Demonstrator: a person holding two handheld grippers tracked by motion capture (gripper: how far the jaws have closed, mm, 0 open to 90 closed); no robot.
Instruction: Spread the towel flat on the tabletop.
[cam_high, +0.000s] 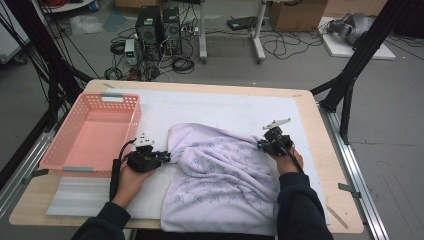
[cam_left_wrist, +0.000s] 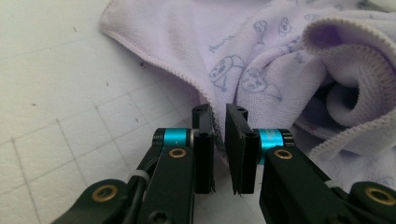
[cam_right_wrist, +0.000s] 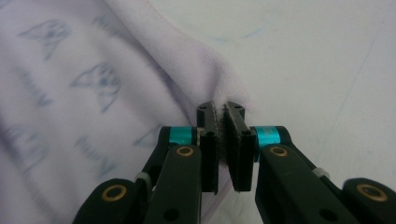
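Note:
A pale lilac towel (cam_high: 220, 170) printed with small drawings lies crumpled on the white mat (cam_high: 225, 107). At the towel's left edge, my left gripper (cam_high: 166, 156) is shut on the hem. In the left gripper view the stitched edge of the towel (cam_left_wrist: 261, 46) runs down between the jaws of the left gripper (cam_left_wrist: 219, 112), with a thick roll of cloth to the right. My right gripper (cam_high: 261, 145) is at the towel's right edge. In the right gripper view the right gripper (cam_right_wrist: 222, 108) pinches a raised fold of the towel (cam_right_wrist: 93, 93) tightly.
A pink plastic basket (cam_high: 50, 155) stands with nothing in it at the left of the wooden table (cam_high: 320, 165), close beside my left hand. Bare white mat stretches behind the towel. On the floor beyond the table are cables and computer boxes (cam_high: 160, 30).

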